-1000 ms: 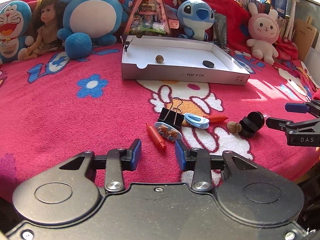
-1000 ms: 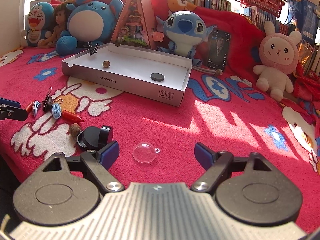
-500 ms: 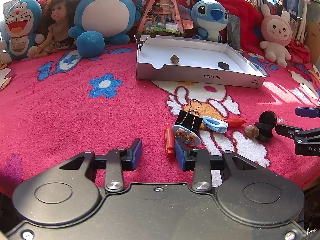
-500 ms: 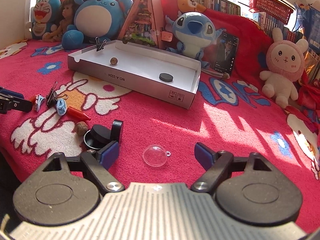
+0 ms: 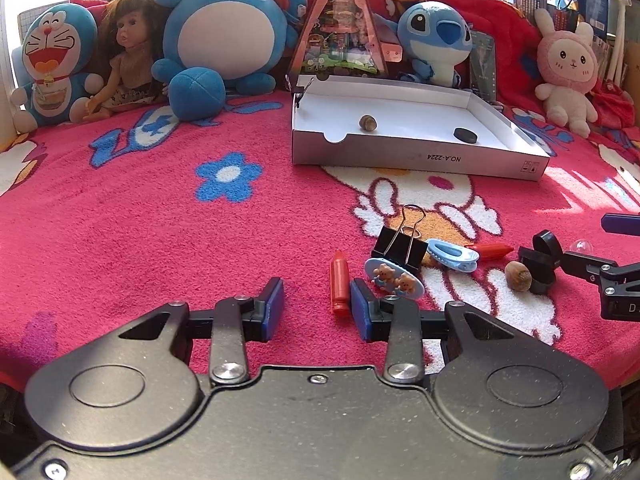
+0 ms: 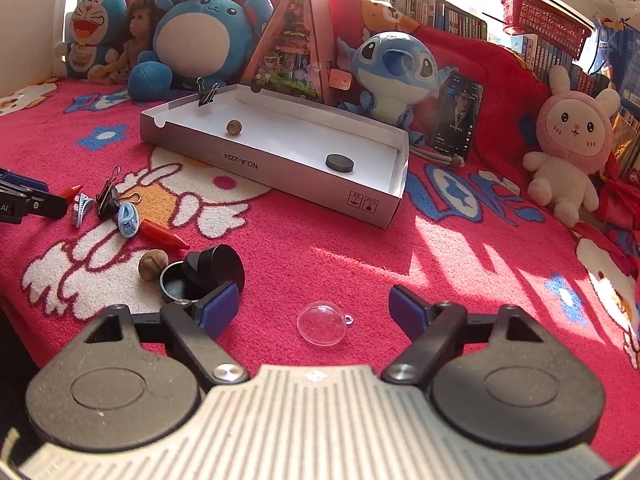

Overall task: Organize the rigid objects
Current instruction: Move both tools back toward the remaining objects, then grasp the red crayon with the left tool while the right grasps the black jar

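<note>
My left gripper (image 5: pixel 316 308) is open and low over the blanket. A red crayon (image 5: pixel 339 286) lies just inside its right finger, with a blue bear clip (image 5: pixel 394 279) beside that finger. A black binder clip (image 5: pixel 400 246), a blue hair clip (image 5: pixel 454 254), a second red crayon (image 5: pixel 490 249), a nut (image 5: pixel 518 276) and a black round case (image 5: pixel 540 258) lie further right. My right gripper (image 6: pixel 314 306) is open around a clear plastic dome (image 6: pixel 322 324). The black case (image 6: pixel 200 276) touches its left finger.
A shallow white box (image 5: pixel 420 160) stands at the back with a nut (image 5: pixel 368 122) and a black disc (image 5: pixel 466 135) in it, and a binder clip (image 6: pixel 206 94) on its rim. Plush toys, a doll and a triangular display line the back edge.
Both grippers have moved forward and lower toward the small objects. The red crayon now lies between the left fingers, and the clear dome sits between the right fingers.
</note>
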A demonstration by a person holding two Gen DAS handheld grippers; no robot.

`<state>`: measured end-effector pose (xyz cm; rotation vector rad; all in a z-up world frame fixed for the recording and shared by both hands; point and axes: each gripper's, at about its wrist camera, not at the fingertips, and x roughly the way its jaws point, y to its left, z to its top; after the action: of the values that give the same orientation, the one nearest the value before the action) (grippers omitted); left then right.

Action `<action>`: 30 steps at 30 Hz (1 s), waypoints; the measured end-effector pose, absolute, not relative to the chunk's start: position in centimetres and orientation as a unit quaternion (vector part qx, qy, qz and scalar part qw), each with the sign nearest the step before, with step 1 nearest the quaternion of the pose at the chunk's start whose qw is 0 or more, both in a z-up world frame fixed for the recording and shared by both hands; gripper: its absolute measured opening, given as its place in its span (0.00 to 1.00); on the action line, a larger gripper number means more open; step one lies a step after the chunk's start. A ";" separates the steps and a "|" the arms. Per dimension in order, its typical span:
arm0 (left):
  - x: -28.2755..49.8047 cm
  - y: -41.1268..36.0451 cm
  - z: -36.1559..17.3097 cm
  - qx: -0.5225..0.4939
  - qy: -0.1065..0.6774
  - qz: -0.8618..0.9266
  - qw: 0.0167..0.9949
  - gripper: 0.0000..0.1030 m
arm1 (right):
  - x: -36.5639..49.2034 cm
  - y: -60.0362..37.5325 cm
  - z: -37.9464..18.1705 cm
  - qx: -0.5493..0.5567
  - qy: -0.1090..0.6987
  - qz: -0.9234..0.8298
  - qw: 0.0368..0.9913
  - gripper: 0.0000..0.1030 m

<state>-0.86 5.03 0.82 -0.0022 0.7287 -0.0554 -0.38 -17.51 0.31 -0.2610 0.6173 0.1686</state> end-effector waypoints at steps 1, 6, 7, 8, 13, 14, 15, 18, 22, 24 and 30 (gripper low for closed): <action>-0.9 5.0 0.8 -0.001 0.356 -0.027 0.934 0.34 | -0.2 -17.4 0.3 -0.124 0.303 0.086 0.941 0.87; -0.9 5.0 0.8 -0.002 0.355 -0.026 0.934 0.35 | 0.0 -16.5 0.4 -0.120 0.299 0.096 0.942 0.87; -0.8 5.1 0.8 -0.003 0.355 -0.026 0.935 0.35 | 0.0 -16.5 0.5 -0.117 0.298 0.098 0.942 0.87; -0.8 5.2 0.8 -0.003 0.355 -0.026 0.935 0.35 | -0.1 -16.5 0.7 -0.110 0.296 0.102 0.943 0.87; -0.7 5.4 0.7 -0.004 0.353 -0.023 0.935 0.35 | -0.1 -16.9 1.2 -0.072 0.296 0.141 0.942 0.87; -0.7 5.4 0.7 -0.003 0.353 -0.023 0.935 0.35 | 0.0 -16.9 1.2 -0.068 0.299 0.144 0.941 0.87; -0.7 5.4 0.7 -0.002 0.353 -0.023 0.935 0.35 | 0.2 -16.8 1.0 -0.063 0.303 0.147 0.940 0.87; -0.7 5.4 0.7 0.000 0.352 -0.023 0.936 0.35 | 0.7 -16.5 0.4 -0.059 0.310 0.144 0.938 0.86; -0.6 5.5 0.7 -0.003 0.352 -0.022 0.936 0.35 | 1.1 -16.9 0.2 -0.034 0.319 0.147 0.936 0.76; -0.5 5.5 0.7 -0.004 0.352 -0.020 0.936 0.35 | 1.1 -17.2 0.2 -0.023 0.319 0.148 0.936 0.75; -0.5 5.9 0.7 -0.005 0.351 -0.013 0.936 0.35 | 1.4 -18.6 0.6 -0.016 0.313 0.114 0.943 0.75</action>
<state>-0.48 5.93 0.71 -0.0109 0.7169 -0.0270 1.43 -18.58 0.61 -0.0327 0.6374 0.2329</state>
